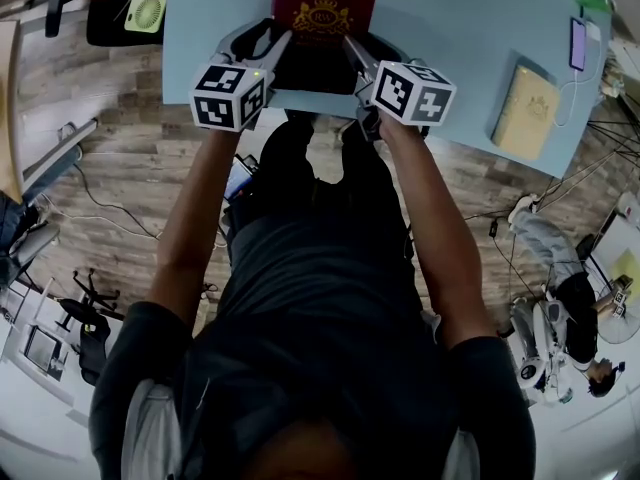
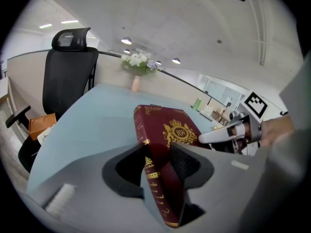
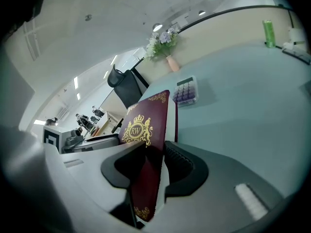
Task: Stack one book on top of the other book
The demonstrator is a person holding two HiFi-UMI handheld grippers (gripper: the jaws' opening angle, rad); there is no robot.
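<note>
**Pale blue table and what sits on it**

A pale blue table [image 1: 440, 28] with rounded corners stands on a wood-plank floor [image 1: 130, 158]. On its right side, near the front edge, a tan book [image 1: 526, 111] lies flat with its cover up, at a slight angle to that edge. Beyond it, close to the right edge, a smartphone [image 1: 578, 44] lies face up. A green bottle [image 3: 268, 33] stands upright at the far side. A vase of flowers [image 3: 165, 45] stands near the far rim, with a calculator [image 3: 185, 91] with purple keys nearer in. A burgundy book [image 1: 323, 6] with a gold crest sits over the near edge; whether it touches the top cannot be told.
</note>
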